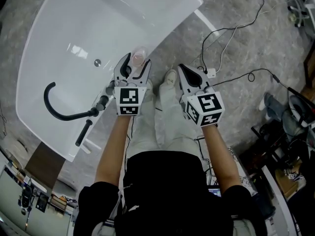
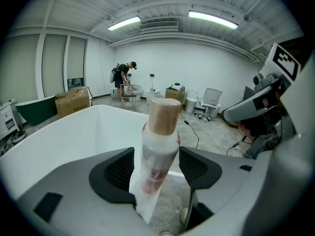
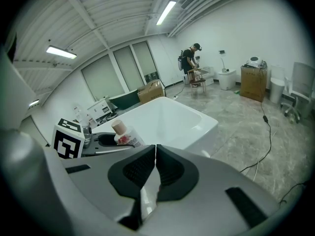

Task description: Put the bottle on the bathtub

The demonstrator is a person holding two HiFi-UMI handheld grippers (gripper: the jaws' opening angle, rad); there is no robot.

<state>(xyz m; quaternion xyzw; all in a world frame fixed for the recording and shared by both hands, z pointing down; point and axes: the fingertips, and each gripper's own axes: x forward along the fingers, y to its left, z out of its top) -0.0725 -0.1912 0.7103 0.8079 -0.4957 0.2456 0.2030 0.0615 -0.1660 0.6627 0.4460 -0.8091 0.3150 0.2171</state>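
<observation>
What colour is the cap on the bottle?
Light tan, almost like pale wood. The cap shows best in the left gripper view.

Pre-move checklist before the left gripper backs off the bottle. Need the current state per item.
1. Left gripper released: ok. The jaws stand apart with a gap on each side of the bottle.
2. Bottle seated on the bathtub rim: cannot tell. The gripper hides its base.
3. Bottle upright: cannot tell. It leans a little in the left gripper view, which may be camera tilt.
4. Cap on: ok.
5. Right gripper clear of the bottle: ok. It is shut, empty and off to the side.
</observation>
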